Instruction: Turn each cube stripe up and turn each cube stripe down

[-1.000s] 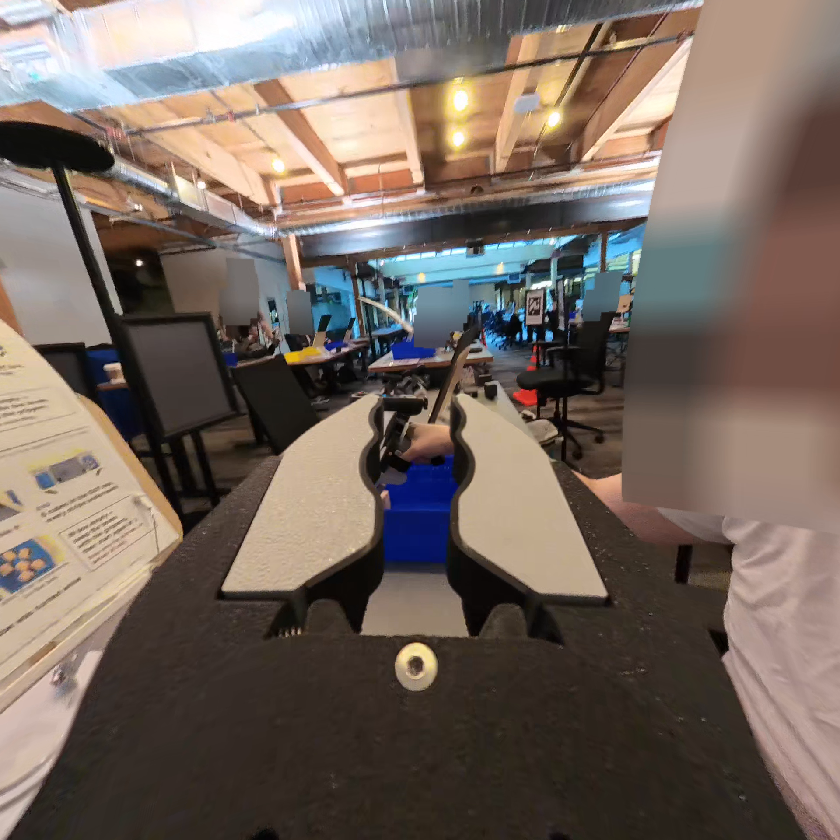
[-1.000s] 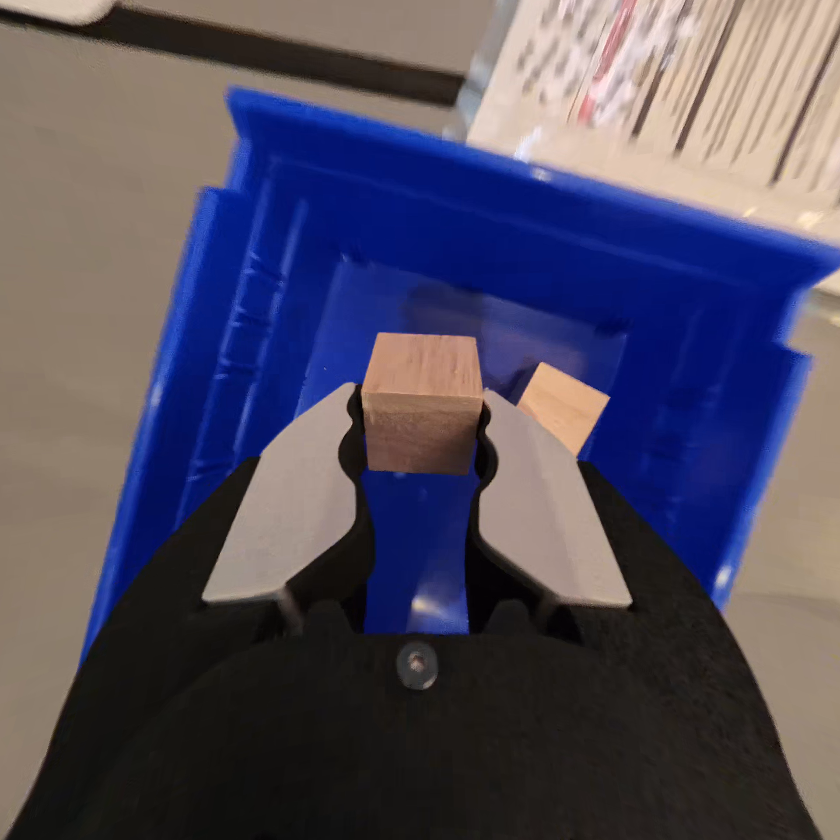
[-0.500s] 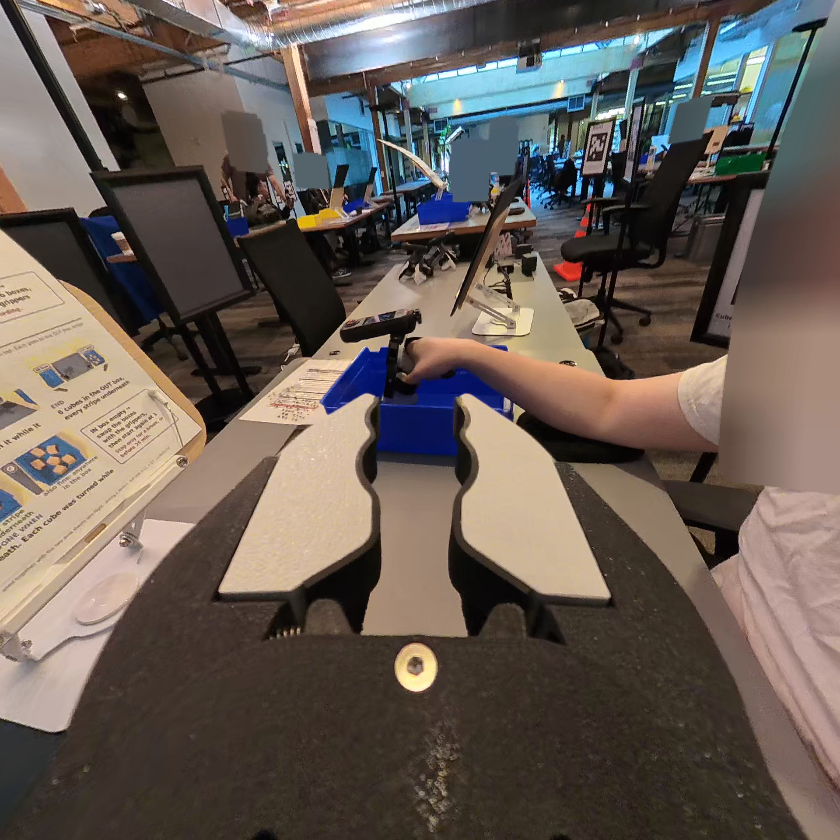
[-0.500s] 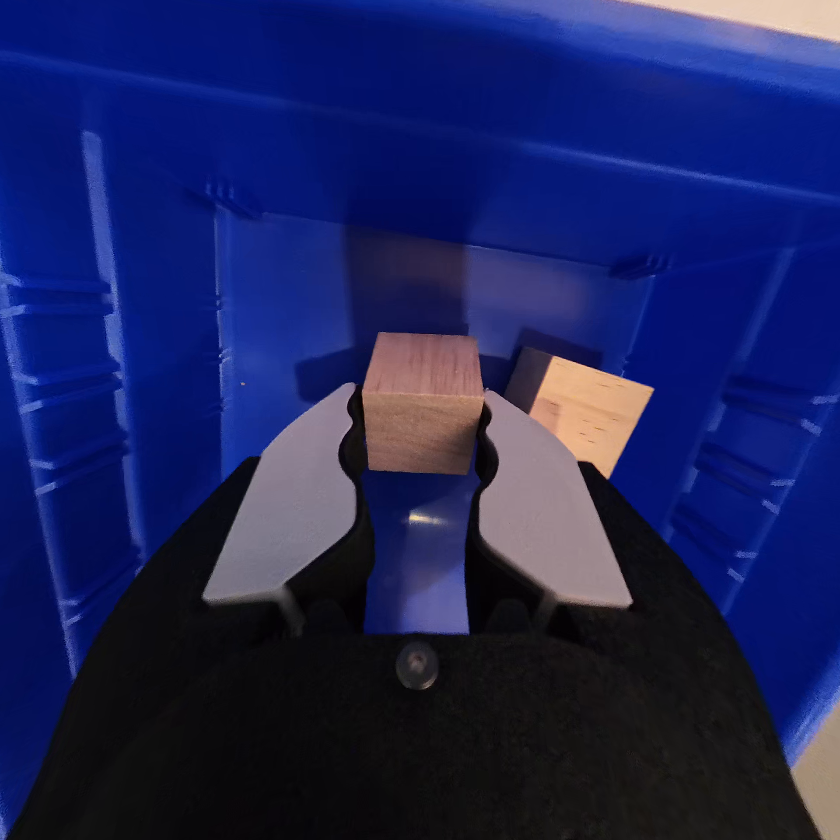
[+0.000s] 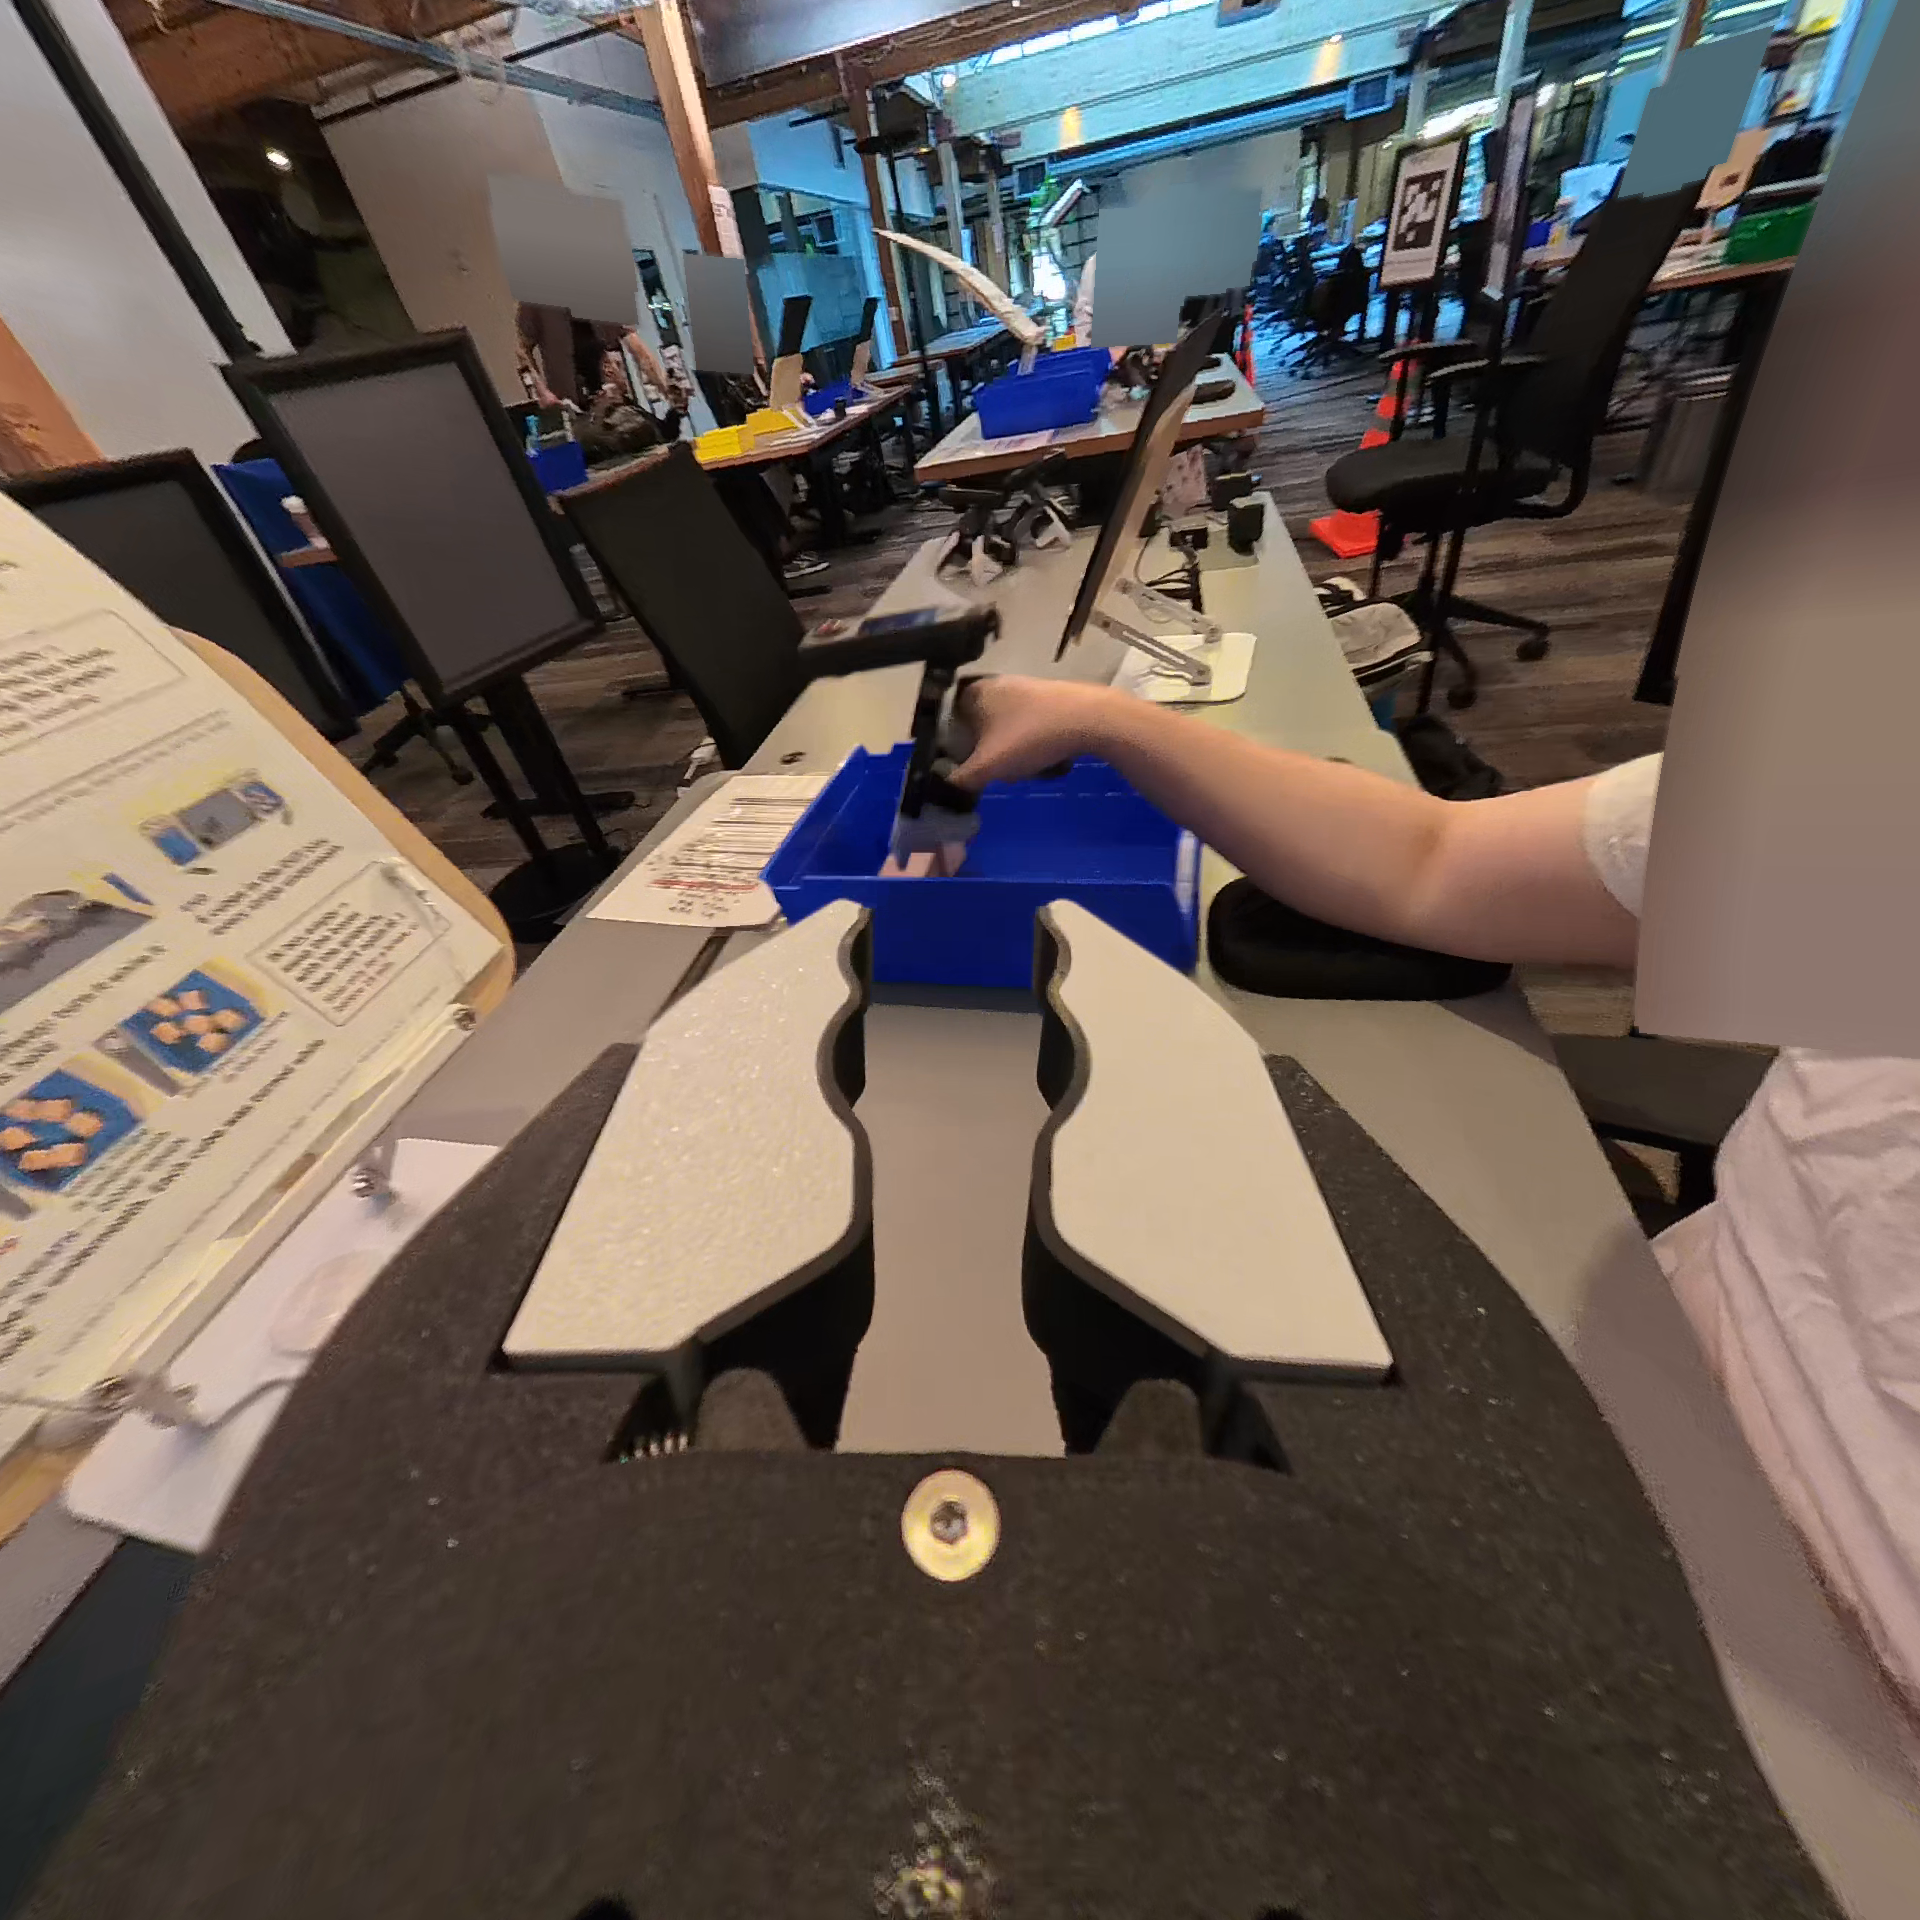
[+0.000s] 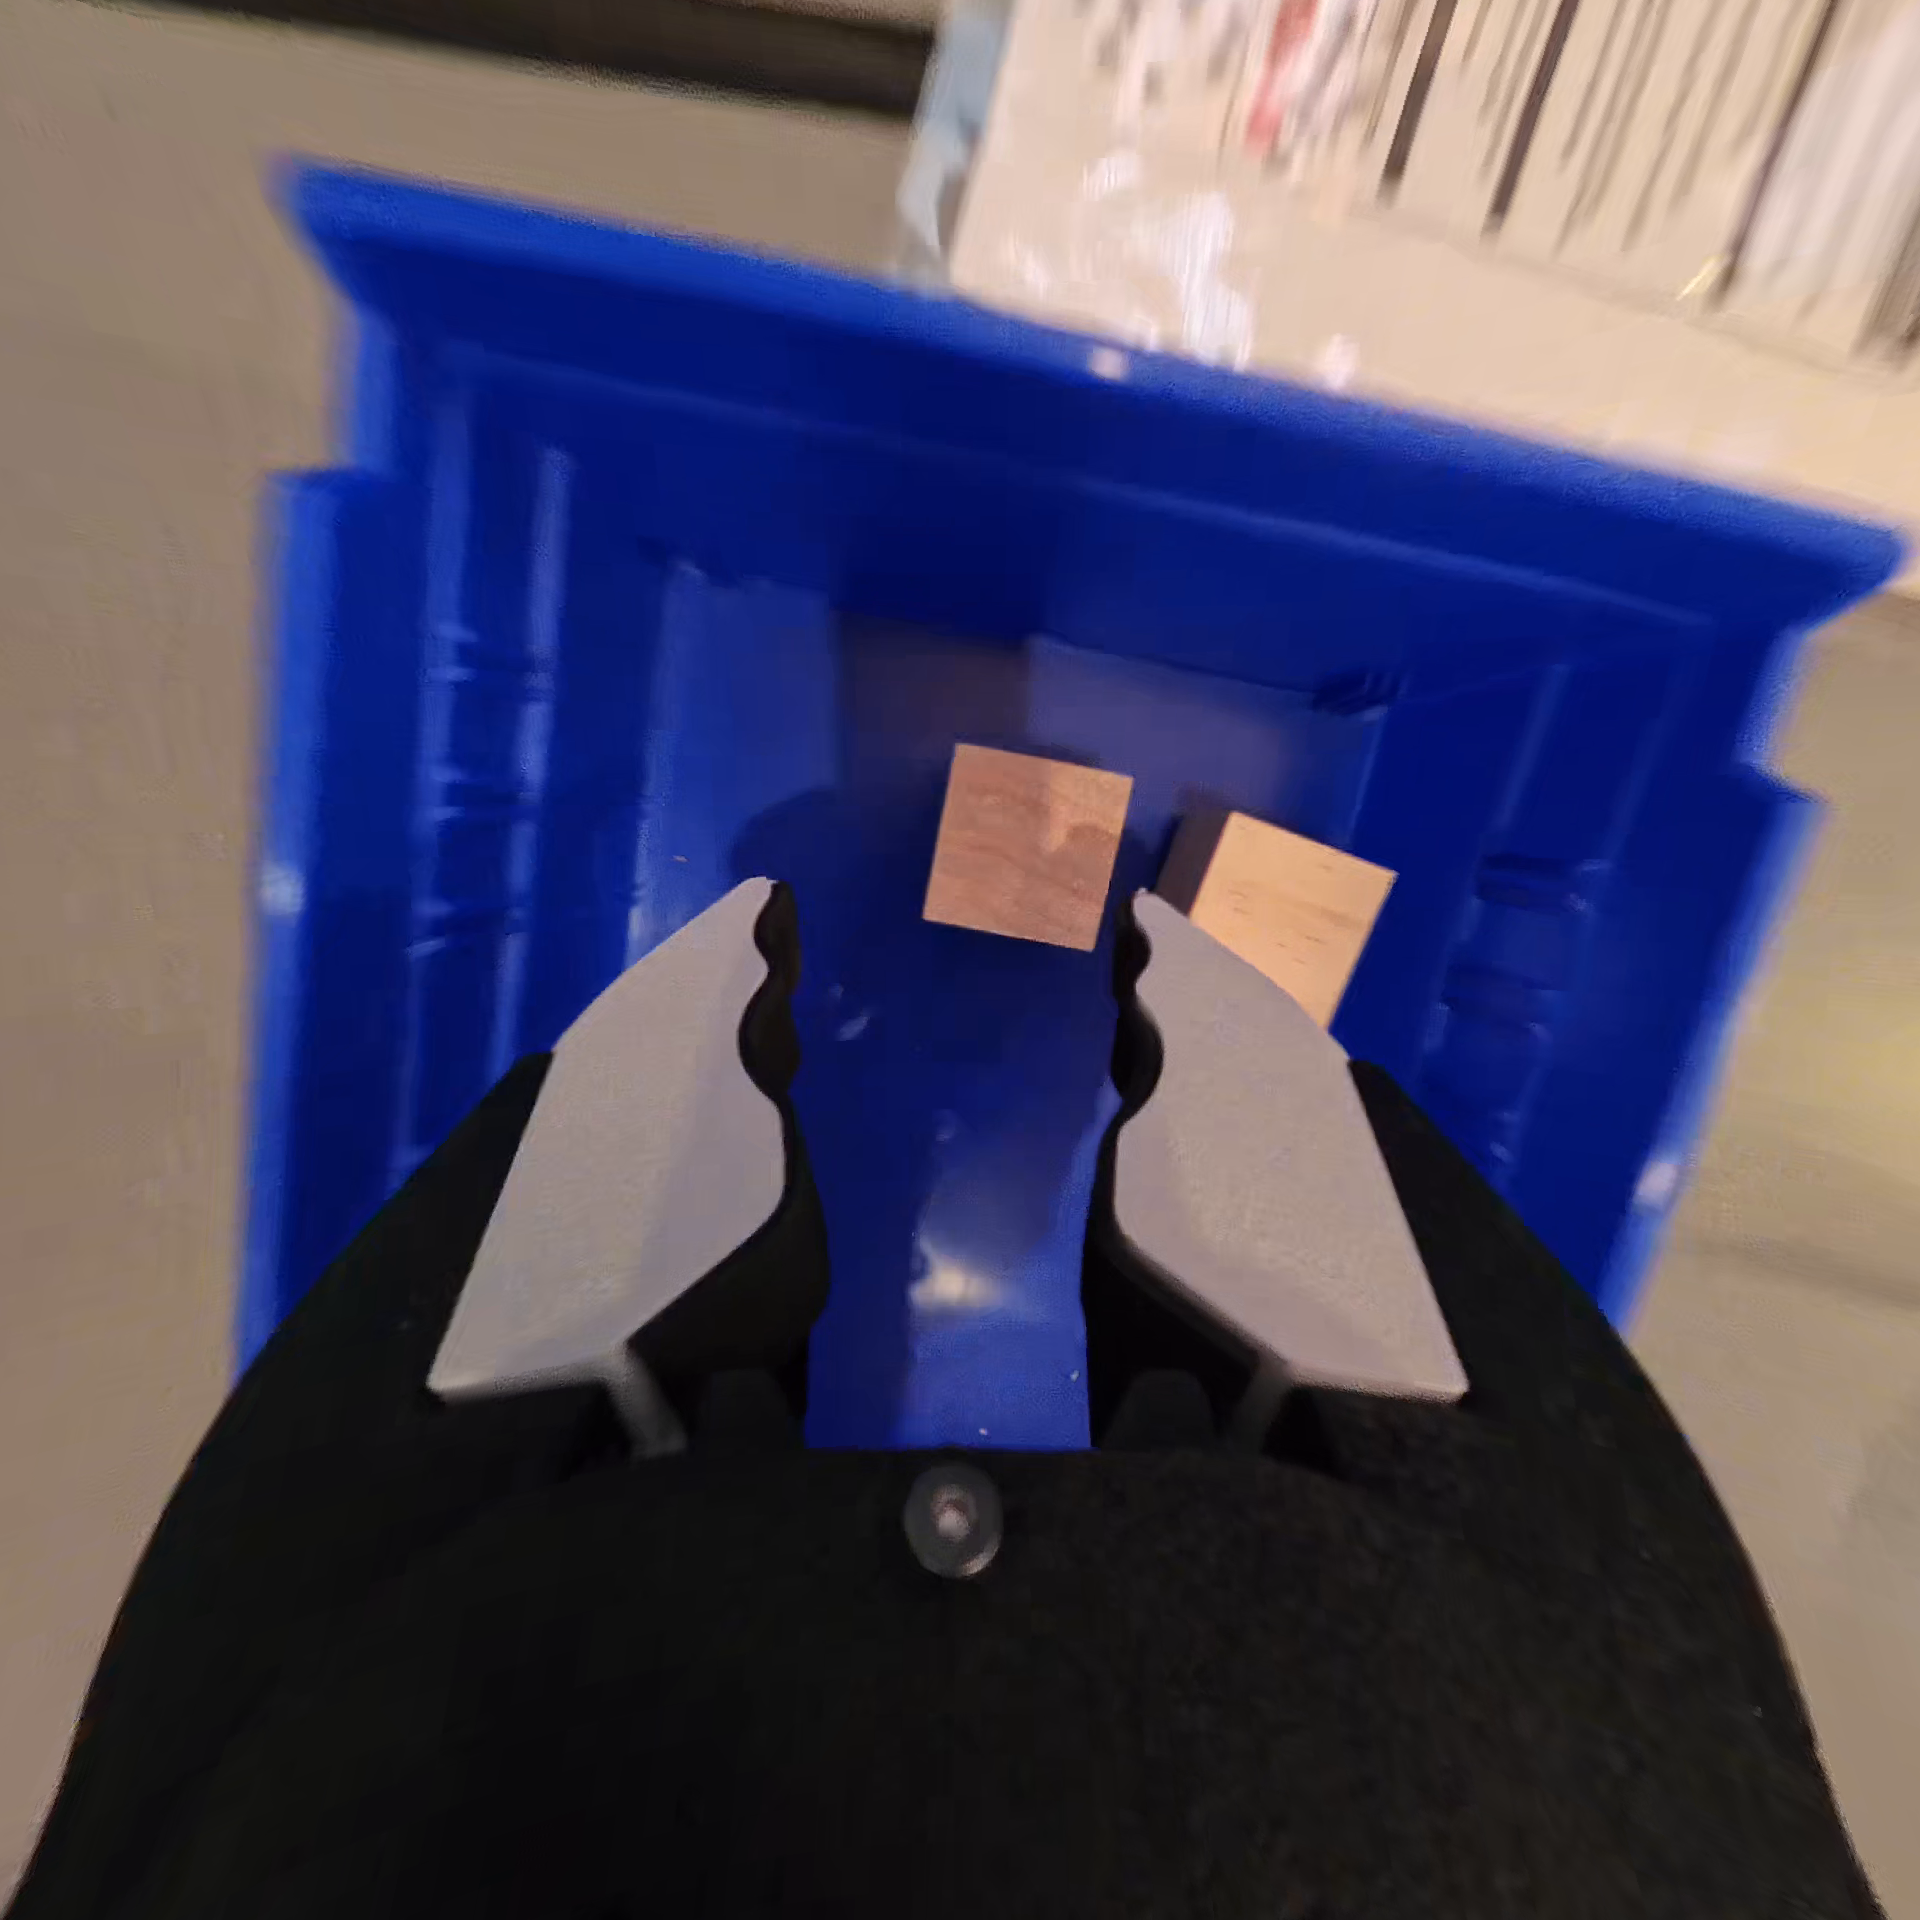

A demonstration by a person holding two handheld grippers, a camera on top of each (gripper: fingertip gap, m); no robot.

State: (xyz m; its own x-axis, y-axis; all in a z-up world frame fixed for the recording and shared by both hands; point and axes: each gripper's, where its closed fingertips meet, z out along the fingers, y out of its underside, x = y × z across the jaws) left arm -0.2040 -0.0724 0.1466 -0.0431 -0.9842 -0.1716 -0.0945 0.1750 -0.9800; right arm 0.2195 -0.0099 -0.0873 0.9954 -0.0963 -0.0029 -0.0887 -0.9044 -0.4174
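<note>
In the right wrist view, a brown wooden cube [image 6: 1027, 844] lies on the floor of a blue bin [image 6: 499, 790], with a paler wooden cube [image 6: 1288, 914] just to its right. No stripe shows on either. My right gripper [image 6: 951, 914] is open and empty, raised above the bin just short of the brown cube. In the left wrist view, my left gripper [image 5: 951, 935] is open and empty over the grey table [image 5: 1455, 1122], short of the blue bin [image 5: 987, 925]. The right gripper [image 5: 928, 831] shows there, held by a hand over the bin.
An instruction board [image 5: 187, 935] on a stand stands at the left of the table. A printed sheet [image 5: 717, 852] lies left of the bin, and it also shows in the right wrist view [image 6: 1455, 135]. A black pad [image 5: 1340, 945] lies under the person's forearm [image 5: 1351, 842].
My right gripper opened, let go of the brown cube on the bin floor and pulled up and back. My left gripper tilted down from the ceiling toward the table and bin.
</note>
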